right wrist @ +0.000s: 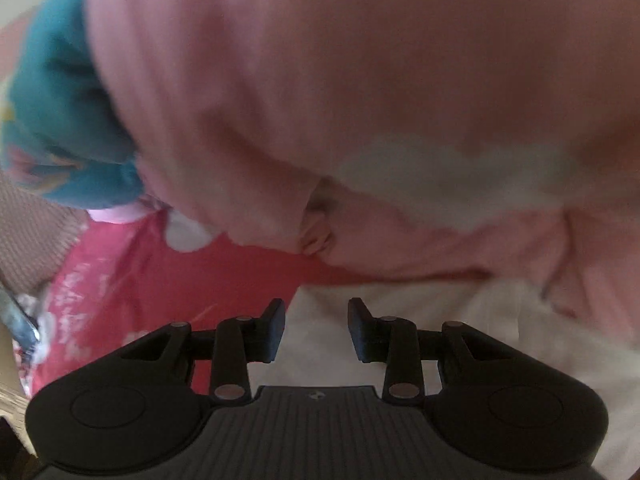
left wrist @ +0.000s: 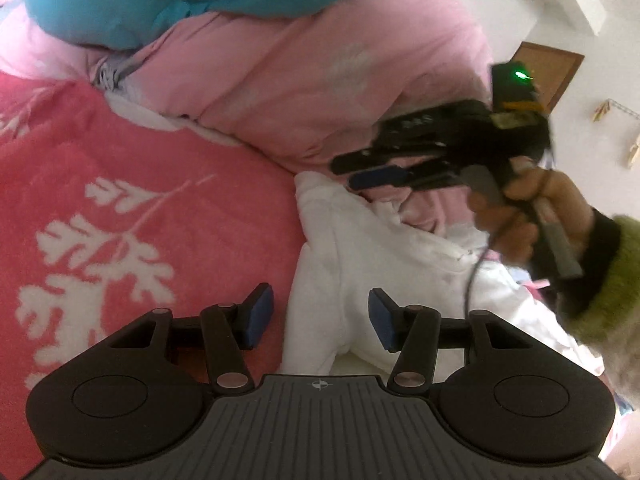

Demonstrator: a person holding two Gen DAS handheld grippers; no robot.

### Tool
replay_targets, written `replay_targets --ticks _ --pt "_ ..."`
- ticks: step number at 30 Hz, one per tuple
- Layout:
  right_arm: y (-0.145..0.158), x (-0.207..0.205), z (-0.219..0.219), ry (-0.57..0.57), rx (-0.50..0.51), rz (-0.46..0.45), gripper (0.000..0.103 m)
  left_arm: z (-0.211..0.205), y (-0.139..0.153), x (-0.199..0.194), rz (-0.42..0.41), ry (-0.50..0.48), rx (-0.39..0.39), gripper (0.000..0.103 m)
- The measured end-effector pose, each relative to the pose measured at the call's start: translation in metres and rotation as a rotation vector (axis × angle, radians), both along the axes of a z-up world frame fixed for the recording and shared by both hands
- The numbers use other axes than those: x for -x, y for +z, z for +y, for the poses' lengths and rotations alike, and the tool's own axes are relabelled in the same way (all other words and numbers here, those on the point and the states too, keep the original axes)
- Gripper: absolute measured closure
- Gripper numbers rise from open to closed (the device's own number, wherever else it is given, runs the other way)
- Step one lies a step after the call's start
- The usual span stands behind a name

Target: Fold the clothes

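White garment point(left wrist: 360, 248), one in number, lies rumpled on the red blanket point(left wrist: 140, 184) with white leaf print, its far edge against the pink quilt point(left wrist: 320, 80); a turquoise cushion or cloth point(left wrist: 120, 4) sits on top of that quilt.

Left wrist view: your left gripper point(left wrist: 320, 316) hangs just above the near edge of the garment, jaws standing apart with nothing between the two blue pads point(left wrist: 260, 316). Your right gripper point(left wrist: 360, 172) is seen side-on over the far corner of the garment, held by your right hand point(left wrist: 520, 216) in a green sleeve point(left wrist: 608, 280); motion blur hides how its jaws stand here. The fabric reads as thick, soft and light, probably fleecy: expect it to sag and bunch, not slide. Hems, cuffs and corners look the surest places to pinch. Whether a fold has been laid you cannot judge from its creases.

Right wrist view: blurred. The right gripper point(right wrist: 316, 328) shows jaws apart and empty, above the white garment point(right wrist: 460, 340) where it meets the pink quilt point(right wrist: 360, 80).

Count: one white garment, two grippers, one blanket, one quilt.
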State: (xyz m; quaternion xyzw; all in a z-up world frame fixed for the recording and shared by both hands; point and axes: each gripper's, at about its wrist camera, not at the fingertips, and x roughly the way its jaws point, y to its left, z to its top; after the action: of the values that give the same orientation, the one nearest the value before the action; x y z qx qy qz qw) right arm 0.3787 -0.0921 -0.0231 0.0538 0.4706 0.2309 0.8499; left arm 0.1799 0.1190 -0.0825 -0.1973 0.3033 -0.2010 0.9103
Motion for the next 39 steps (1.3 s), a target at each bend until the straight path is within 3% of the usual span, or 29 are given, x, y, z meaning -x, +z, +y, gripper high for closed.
replay_targets --ticks 5,6,7,8,12,15,19,26,28,30,36,39 --pt "-0.02 -0.028 0.01 0.064 0.012 0.1 0.07 0.006 -0.007 -0.001 0.013 -0.009 0.042 0.051" --pt "-0.021 -0.028 0.011 0.075 0.011 0.108 0.077 0.007 -0.007 -0.001 0.014 -0.008 0.045 0.051" --pt "-0.022 -0.027 0.012 0.086 0.01 0.116 0.092 0.007 -0.007 -0.001 0.014 -0.007 0.046 0.051" --pt "-0.018 -0.023 0.01 0.082 -0.006 0.088 0.096 0.008 -0.007 0.0 0.014 -0.006 0.047 0.051" --pt "0.002 0.001 -0.001 0.064 -0.097 -0.061 0.097 0.009 -0.007 0.0 0.013 0.001 0.05 0.051" --pt "0.012 0.016 -0.016 0.039 -0.238 -0.178 0.097 0.009 -0.004 0.002 -0.004 0.017 0.043 0.051" --pt "0.002 0.01 -0.024 -0.018 -0.329 -0.174 0.097 0.01 0.002 0.009 -0.053 0.052 0.026 0.051" --pt "-0.009 0.002 -0.019 -0.02 -0.359 -0.163 0.097 0.006 0.007 0.012 -0.091 0.076 -0.02 0.065" --pt "-0.011 -0.001 -0.018 -0.02 -0.368 -0.16 0.097 0.004 0.006 0.012 -0.086 0.083 -0.043 0.08" --pt "-0.014 -0.003 -0.016 -0.008 -0.369 -0.157 0.097 0.004 0.004 0.012 -0.067 0.099 -0.056 0.087" --pt "-0.024 -0.013 -0.008 0.042 -0.331 -0.16 0.097 0.011 -0.001 0.008 -0.006 0.13 -0.051 0.091" --pt "-0.026 -0.017 -0.002 0.1 -0.249 -0.17 0.097 0.012 -0.002 0.008 0.0 0.131 -0.053 0.092"
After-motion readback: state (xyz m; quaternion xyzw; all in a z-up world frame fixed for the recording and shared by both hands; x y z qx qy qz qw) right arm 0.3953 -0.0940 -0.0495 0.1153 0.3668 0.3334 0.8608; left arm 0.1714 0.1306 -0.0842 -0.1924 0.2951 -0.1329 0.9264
